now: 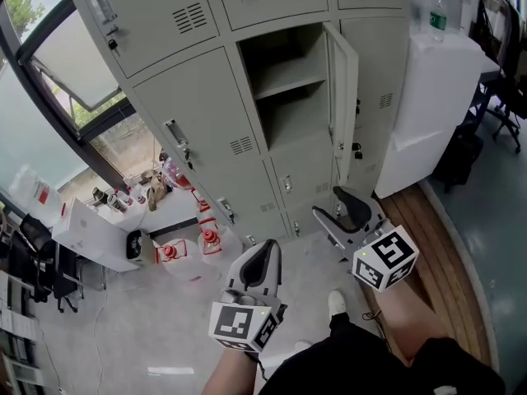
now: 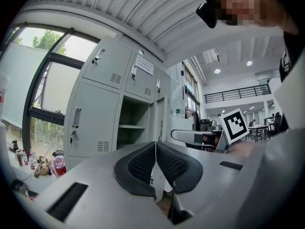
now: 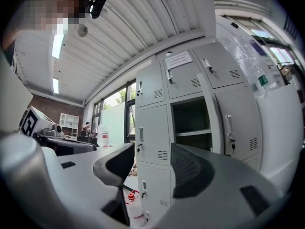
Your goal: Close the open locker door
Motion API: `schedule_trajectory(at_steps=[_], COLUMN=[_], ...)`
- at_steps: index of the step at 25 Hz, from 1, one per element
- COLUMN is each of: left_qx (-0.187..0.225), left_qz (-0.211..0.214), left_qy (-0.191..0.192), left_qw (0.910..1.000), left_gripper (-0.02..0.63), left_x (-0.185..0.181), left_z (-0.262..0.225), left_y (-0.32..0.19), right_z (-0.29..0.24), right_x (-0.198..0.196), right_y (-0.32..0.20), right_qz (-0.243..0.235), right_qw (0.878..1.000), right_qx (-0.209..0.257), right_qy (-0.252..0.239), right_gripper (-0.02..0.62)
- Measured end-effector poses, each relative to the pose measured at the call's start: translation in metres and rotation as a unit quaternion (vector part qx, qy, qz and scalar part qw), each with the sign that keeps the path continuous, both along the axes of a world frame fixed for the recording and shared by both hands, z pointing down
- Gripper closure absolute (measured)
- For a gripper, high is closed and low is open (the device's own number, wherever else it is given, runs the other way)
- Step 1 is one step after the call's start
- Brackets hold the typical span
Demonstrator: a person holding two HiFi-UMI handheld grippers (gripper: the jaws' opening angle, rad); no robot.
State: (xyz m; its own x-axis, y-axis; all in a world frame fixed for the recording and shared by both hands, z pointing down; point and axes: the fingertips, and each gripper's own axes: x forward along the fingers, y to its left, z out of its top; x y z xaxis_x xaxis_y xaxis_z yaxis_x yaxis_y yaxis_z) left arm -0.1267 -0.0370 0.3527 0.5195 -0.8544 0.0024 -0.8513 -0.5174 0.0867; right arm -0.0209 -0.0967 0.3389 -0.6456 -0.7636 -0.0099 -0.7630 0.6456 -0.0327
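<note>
Locker door (image 1: 342, 89) ajar at upper centre, swung out right of its compartment (image 1: 284, 97). Right gripper (image 1: 339, 211) below it, jaws wide, empty, probably readied to push. Left gripper (image 1: 263, 253) lower centre, jaws together, idle.

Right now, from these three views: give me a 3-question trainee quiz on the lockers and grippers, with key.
1. True or false: in the head view the open locker door stands at the right of its compartment.
2. Of left gripper and right gripper, whose jaws stand apart? A left B right C both
3. Fill in: the compartment holds one bare ____.
Key: 1 true; 2 B; 3 shelf.
</note>
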Motion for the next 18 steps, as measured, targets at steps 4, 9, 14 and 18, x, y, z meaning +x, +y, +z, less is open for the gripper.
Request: schedule_trajectory(at_steps=[4,9,14,18], left_qx=[-0.003,-0.007,-0.011,-0.017], left_qz=[0.010,0.021,0.031,0.030], left_qy=[0.002,0.003,0.005,0.007], left_qw=[0.9999,0.9997,0.9994,0.9994], left_gripper=[0.586,0.586,0.586,0.586], left_x=[0.016,0.035,0.049,0.058], left_z=[0.002,0.005,0.009,0.012], left_y=[-0.019,-0.041,-0.058,-0.073], right_z=[-0.001,0.002,0.005,0.009], right_x=[0.023,0.046,0.064,0.075], right_y=[-0.021,-0.042,-0.059,-0.074], right_qz=[0.018,0.030,0.041,0.044], right_qw=[1.000,0.999,0.999,0.999], right_qx=[-0.003,-0.009,-0.013,-0.017], right_qy=[0.000,0.009,0.013,0.014], right_gripper=[0.319,0.318,0.319,0.319])
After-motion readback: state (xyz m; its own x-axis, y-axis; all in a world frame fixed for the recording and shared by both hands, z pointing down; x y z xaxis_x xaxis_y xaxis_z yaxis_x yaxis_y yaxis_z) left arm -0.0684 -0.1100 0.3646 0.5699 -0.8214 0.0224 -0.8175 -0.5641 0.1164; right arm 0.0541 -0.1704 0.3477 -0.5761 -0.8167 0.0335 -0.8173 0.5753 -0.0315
